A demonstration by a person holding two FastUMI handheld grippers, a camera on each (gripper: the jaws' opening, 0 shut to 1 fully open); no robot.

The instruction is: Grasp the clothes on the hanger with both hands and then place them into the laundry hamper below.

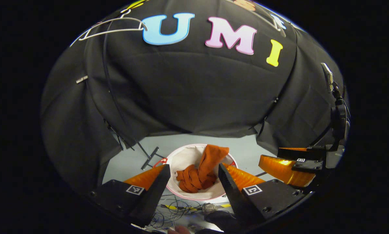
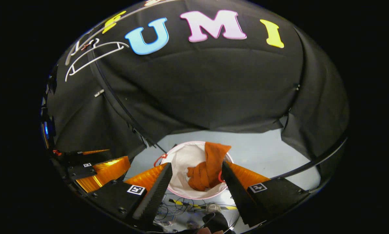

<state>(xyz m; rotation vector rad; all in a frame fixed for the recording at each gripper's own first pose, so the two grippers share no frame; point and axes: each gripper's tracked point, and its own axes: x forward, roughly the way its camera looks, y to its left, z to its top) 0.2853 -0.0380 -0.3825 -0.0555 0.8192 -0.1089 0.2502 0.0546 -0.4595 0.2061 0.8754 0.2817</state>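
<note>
- Both jaws spread wide, nothing between them: left gripper [image 1: 194, 182] and right gripper [image 2: 197, 180] each hang above the laundry hamper [image 1: 181, 156], fingers pointed down at its mouth.
- Right gripper also seen at the right edge of the left gripper view [image 1: 292, 167]; left gripper at the left edge of the right gripper view [image 2: 97, 172]. Side by side, apart, not touching.
- Orange garment [image 1: 201, 172] inside the hamper against the white liner, bunched low, one end draped up over the far rim.
- Long axis runs from the crumpled heap near the bottom up toward the far rim; upper end points away from the grippers.
- White hanger [image 1: 111, 27] bare, up on the rail at upper left, well apart from the hamper.
- Judged: open jaws over the hamper fit a release already made; placing looks done, save the end on the rim.
- Loose cables [image 1: 178, 208] on the floor just in front of the hamper.
</note>
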